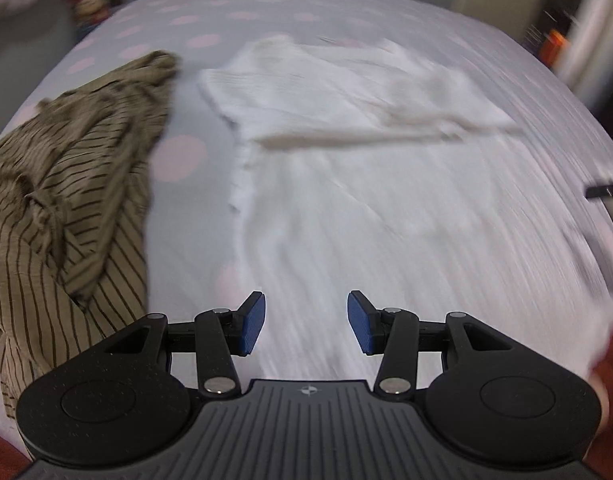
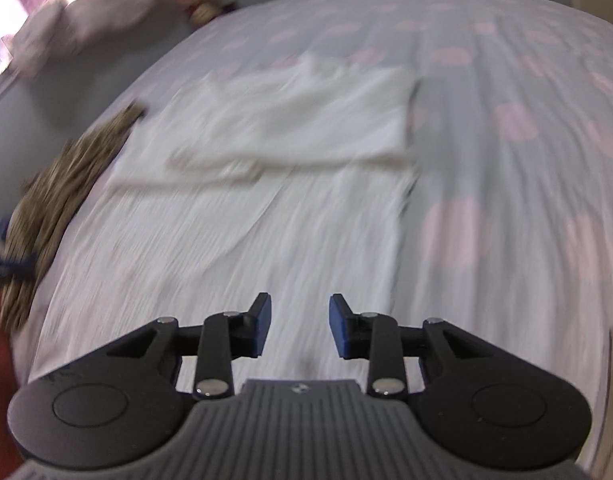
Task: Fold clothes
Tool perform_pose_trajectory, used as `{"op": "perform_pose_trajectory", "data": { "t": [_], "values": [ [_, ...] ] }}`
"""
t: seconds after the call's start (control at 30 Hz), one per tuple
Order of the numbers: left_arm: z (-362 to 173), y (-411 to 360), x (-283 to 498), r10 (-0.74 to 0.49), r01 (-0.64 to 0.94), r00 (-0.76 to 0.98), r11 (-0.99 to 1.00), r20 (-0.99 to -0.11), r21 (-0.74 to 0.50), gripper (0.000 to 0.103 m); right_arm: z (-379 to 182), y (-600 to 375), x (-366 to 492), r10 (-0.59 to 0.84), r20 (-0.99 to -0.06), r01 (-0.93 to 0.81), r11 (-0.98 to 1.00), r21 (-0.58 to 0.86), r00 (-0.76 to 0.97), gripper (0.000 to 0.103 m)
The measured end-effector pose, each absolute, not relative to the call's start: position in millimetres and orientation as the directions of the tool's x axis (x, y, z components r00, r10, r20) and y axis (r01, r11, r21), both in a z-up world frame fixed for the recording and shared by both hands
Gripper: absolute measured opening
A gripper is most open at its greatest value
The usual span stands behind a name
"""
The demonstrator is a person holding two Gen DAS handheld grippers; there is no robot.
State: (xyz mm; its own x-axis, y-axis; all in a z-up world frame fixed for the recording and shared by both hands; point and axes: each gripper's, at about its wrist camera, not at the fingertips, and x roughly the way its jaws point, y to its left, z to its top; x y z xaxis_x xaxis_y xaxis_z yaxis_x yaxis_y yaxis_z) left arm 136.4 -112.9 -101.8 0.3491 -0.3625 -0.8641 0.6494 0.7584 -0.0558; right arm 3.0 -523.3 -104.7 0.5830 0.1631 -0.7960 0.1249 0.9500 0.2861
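A white ribbed garment [image 1: 346,128] lies spread on the bed, its far part folded over into a flatter layer with a visible fold edge. The right wrist view shows the same white garment [image 2: 266,168], long and flat. My left gripper [image 1: 305,322] hangs open above the garment's near left part, blue pads apart, nothing between them. My right gripper [image 2: 300,326] is open over the near end of the garment, also holding nothing. Both views are motion-blurred.
An olive striped garment [image 1: 66,200] lies crumpled at the left of the bed, seen as the olive striped garment [image 2: 54,200] in the right view. The bedsheet [image 2: 526,128] is pale grey with pink dots. A dark object [image 1: 606,190] enters from the right edge.
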Motion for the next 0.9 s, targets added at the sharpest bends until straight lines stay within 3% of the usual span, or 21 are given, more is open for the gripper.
{"op": "perform_pose_trajectory", "data": {
  "t": [0.13, 0.47, 0.57, 0.67, 0.9],
  "values": [
    [-103.5, -116.6, 94.1, -0.329, 0.767, 0.268, 0.642, -0.906, -0.007, 0.043, -100.2, -489.4, -34.1, 0.165, -0.824, 0.043, 0.974, 0.223, 0.543, 0.046],
    [-131.9, -116.4, 7.8, -0.14, 0.92, 0.167, 0.379, -0.976, 0.104, 0.051, -109.4, -450.7, -102.6, 0.152, -0.791, 0.046, 0.974, 0.221, 0.593, 0.049],
    [-149.6, -119.5, -2.2, -0.076, 0.932, 0.167, 0.337, -0.983, 0.132, 0.051, -111.4, -441.5, -114.2, 0.127, -0.772, 0.059, 0.976, 0.208, 0.623, 0.049],
    [-165.9, -122.2, -6.6, -0.041, 0.939, 0.153, 0.317, -0.987, 0.133, 0.051, -107.7, -440.3, -119.8, 0.116, -0.741, 0.059, 0.977, 0.206, 0.661, 0.056],
    [-189.5, -120.8, -4.1, -0.025, 0.918, 0.142, 0.378, -0.99, 0.122, 0.052, -111.4, -447.0, -122.3, 0.133, -0.717, 0.08, 0.963, 0.256, 0.684, 0.056]
  ]
}}
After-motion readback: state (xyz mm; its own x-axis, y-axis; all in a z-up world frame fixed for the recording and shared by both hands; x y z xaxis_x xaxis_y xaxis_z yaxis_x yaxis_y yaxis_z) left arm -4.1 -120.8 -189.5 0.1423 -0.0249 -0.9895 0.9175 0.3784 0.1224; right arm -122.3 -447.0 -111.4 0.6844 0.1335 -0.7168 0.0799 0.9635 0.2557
